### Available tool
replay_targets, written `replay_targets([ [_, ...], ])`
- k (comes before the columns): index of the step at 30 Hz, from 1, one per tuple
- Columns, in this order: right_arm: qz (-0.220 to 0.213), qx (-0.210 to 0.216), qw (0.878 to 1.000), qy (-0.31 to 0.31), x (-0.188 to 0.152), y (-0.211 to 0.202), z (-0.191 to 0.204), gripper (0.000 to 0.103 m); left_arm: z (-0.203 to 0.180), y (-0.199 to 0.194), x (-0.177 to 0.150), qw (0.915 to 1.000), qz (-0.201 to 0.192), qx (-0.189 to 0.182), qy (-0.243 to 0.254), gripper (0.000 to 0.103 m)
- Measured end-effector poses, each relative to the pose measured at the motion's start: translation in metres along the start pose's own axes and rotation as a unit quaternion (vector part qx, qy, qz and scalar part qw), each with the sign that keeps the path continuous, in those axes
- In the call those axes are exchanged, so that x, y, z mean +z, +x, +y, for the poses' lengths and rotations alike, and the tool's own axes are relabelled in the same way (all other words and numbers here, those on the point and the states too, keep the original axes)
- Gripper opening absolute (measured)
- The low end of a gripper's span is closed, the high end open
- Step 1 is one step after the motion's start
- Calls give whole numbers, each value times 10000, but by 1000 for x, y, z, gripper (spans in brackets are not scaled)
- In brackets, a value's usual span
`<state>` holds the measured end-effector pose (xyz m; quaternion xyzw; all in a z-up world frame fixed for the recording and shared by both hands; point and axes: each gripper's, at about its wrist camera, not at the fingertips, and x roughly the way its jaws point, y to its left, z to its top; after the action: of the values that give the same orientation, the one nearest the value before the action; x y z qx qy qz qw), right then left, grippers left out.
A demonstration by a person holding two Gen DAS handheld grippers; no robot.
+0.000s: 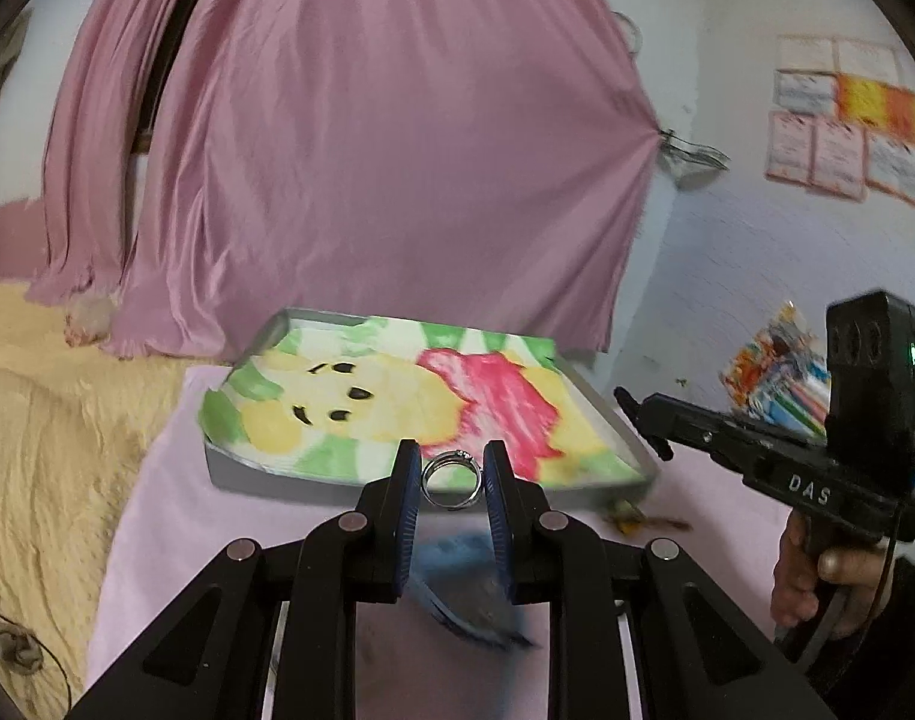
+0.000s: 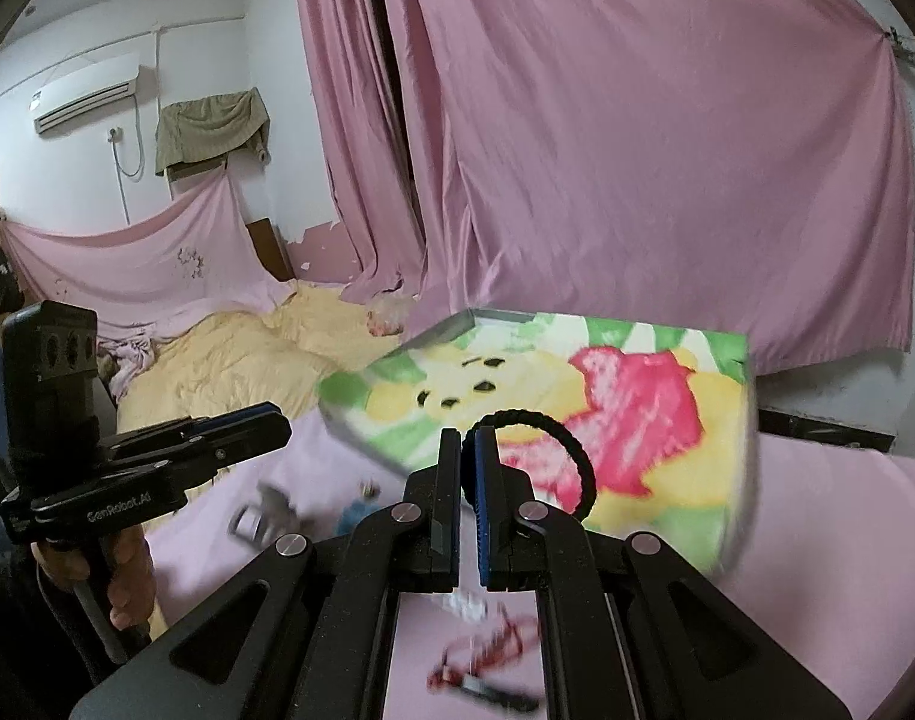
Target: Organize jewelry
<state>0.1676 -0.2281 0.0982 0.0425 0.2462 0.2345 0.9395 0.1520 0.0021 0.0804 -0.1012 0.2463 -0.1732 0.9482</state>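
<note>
My left gripper (image 1: pixel 452 468) is shut on a silver ring (image 1: pixel 451 480), held upright between its blue pads just in front of the grey tray (image 1: pixel 265 474). A cartoon bear cloth (image 1: pixel 385 396) lines that tray. In the right wrist view my right gripper (image 2: pixel 468 444) is shut on a black braided bracelet (image 2: pixel 568 450), which loops out to the right over the tray's cloth (image 2: pixel 637 414). The left gripper (image 2: pixel 217 426) shows at the left of that view, held by a hand. In the left wrist view, the right gripper (image 1: pixel 643 414) appears at the right.
A pink cloth (image 1: pixel 175 516) covers the table. On it lie a blue item (image 1: pixel 469 552), a red beaded piece (image 2: pixel 493 648), a small grey clip (image 2: pixel 259 516) and a yellowish piece (image 1: pixel 631 519). Pink curtains hang behind; a yellow blanket (image 1: pixel 43 456) lies left.
</note>
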Motion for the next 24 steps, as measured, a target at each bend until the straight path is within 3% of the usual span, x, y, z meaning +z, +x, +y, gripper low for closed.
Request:
replay_targets([
  [4, 176, 38, 9998, 122, 8, 34, -2, 4, 32, 32, 19, 9989, 273, 51, -368, 20],
  [12, 703, 30, 9971, 296, 2, 92, -11, 4, 56, 87, 27, 9942, 907, 254, -525, 20],
  [24, 1305, 24, 9908, 346, -16, 118, -14, 5, 62, 120, 15, 9815, 1770, 531, -497, 20],
])
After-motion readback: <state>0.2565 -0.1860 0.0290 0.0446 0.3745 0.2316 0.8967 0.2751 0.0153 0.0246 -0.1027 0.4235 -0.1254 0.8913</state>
